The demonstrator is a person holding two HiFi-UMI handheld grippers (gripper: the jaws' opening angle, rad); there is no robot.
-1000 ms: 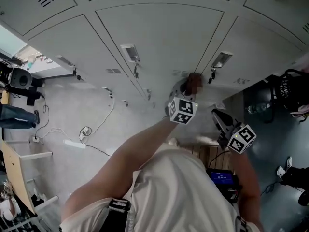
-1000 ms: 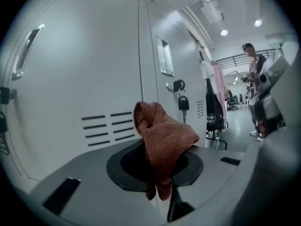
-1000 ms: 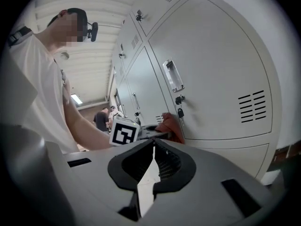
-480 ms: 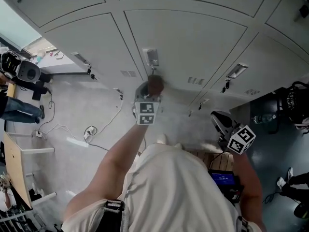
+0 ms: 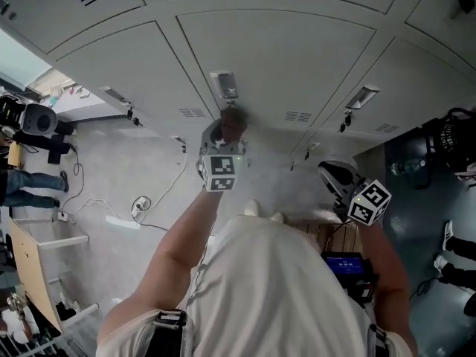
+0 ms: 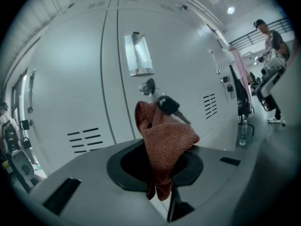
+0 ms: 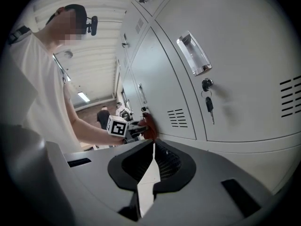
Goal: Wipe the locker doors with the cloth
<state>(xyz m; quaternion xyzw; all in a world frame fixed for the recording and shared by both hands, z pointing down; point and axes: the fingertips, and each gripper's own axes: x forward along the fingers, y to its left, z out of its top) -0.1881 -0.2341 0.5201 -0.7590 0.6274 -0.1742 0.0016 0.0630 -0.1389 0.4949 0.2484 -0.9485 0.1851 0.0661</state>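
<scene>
Holding cloth (image 6: 164, 140) clenched in left tool (image 6: 160, 173) | holding right tool (image 7: 153, 168) closed, empty | press flat on locker door (image 6: 70, 79), skirt key (image 6: 167, 105)

Left side crowded by door hardware, right side open.
The cloth (image 6: 164, 145) in my left gripper (image 5: 227, 129) sat just under a handle plate (image 6: 138, 54) and right beside a hanging key (image 6: 168, 105). Flat locker door (image 6: 66, 79) lay free to their left. My right gripper (image 5: 331, 175) hung apart from the lockers.
</scene>
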